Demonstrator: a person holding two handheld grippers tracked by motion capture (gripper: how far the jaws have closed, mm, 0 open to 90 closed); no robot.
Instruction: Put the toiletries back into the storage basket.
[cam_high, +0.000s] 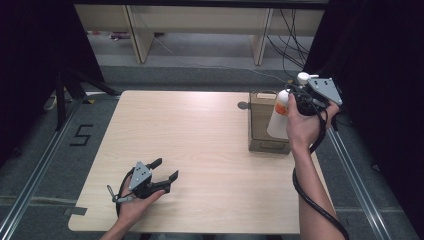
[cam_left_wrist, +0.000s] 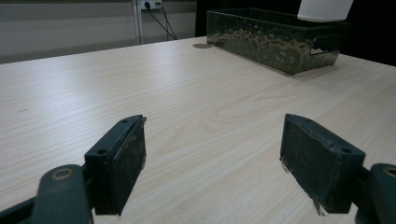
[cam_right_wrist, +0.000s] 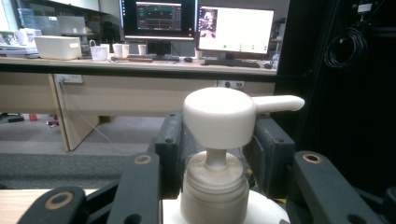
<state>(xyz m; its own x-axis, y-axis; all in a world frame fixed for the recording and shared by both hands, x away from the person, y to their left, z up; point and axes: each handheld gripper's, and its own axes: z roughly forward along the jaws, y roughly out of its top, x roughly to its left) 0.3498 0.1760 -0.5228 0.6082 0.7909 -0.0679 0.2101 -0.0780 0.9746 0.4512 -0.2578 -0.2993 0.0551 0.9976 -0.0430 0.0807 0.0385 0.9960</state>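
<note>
Right claw (cam_high: 295, 97) holds pump bottle (cam_high: 278, 120) over box (cam_high: 261, 125)

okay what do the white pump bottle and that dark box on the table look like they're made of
The white pump bottle held in the right gripper looks like plastic: smooth, matte, moulded pump head, ribbed collar. The dark rectangular open-topped box on the pale wood-grain table could be coated metal or glossy plastic; its mottled olive-brown walls shine unevenly, with a cut-out handle at the end. I can't tell which.

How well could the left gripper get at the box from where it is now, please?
Probably yes: the left gripper is open, and bare table lies between it and the box. The bottle hangs over the box.
</note>
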